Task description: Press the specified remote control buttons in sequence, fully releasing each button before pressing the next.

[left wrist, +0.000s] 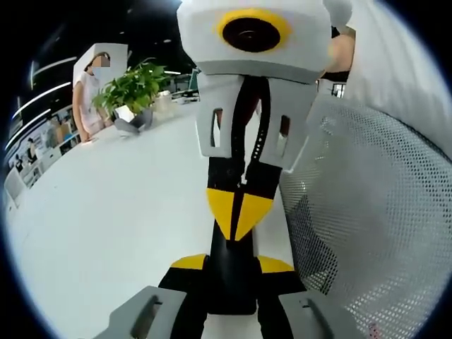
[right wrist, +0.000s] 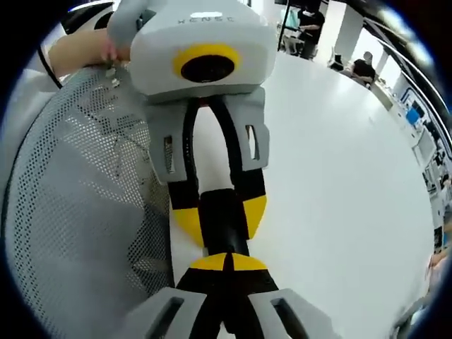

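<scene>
A black remote control (left wrist: 232, 286) is clamped between the yellow-tipped jaws of my left gripper (left wrist: 233, 263), which is shut on its sides. My right gripper (left wrist: 237, 212) comes in from above with its jaws shut together, and their joined yellow tips rest on the remote's top face. In the right gripper view the same joined tips of my right gripper (right wrist: 227, 263) touch the near end of the remote (right wrist: 223, 201), which the left gripper (right wrist: 222, 217) holds from the far side. The remote's buttons are hidden.
A white table (left wrist: 127, 212) spreads beneath both grippers. A grey mesh chair back (left wrist: 381, 212) stands close beside them and is the mesh chair back (right wrist: 78, 212) at left. A potted plant (left wrist: 134, 88) and a person (left wrist: 88, 95) are at the far edge.
</scene>
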Available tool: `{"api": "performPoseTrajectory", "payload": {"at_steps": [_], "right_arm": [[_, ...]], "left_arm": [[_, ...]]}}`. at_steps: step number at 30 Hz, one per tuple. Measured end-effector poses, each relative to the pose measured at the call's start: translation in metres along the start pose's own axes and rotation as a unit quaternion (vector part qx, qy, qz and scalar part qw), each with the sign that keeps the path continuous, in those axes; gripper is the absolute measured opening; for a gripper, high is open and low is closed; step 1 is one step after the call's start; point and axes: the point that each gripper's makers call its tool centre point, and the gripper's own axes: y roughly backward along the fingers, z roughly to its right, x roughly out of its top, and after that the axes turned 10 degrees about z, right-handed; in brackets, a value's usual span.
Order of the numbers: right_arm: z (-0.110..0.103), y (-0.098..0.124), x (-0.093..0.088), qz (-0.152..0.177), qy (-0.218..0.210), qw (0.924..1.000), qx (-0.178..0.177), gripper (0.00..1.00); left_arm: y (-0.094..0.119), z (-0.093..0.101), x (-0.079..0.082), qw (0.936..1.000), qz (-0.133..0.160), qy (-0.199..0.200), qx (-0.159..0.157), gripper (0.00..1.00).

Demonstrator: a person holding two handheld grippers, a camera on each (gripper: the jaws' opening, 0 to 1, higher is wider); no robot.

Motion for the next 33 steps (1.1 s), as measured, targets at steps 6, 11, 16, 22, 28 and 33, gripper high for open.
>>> {"api": "performPoseTrajectory", "payload": {"at_steps": [6,11,16,22,28,33], "right_arm": [[-0.004,0.002,0.003,0.02,-0.007,0.9998,0.001,0.0],[-0.001,-0.001,0.01,0.033,-0.002,0.9994,-0.006,0.0],[-0.002,-0.005,0.009,0.02,0.021,0.9996,-0.002,0.0],[-0.001,-0.006,0.008,0.006,0.015,0.9999,0.003,0.0],[-0.003,-0.005,0.006,0.006,0.025,0.9996,-0.006,0.0],[-0.003,-0.006,0.007,0.007,0.036,0.9992,-0.016,0.0]], "left_arm": [[0.0,0.0,0.0,1.0,0.0,-0.001,-0.001,0.25],[0.0,0.0,0.0,1.0,-0.002,-0.001,-0.001,0.25],[0.0,0.0,0.0,1.0,-0.001,0.0,0.0,0.25],[-0.001,0.0,0.0,1.0,-0.003,0.002,0.005,0.25],[-0.002,-0.001,0.001,0.9999,-0.006,0.006,0.012,0.25],[-0.005,0.0,0.003,0.9999,0.007,0.005,0.011,0.25]]}}
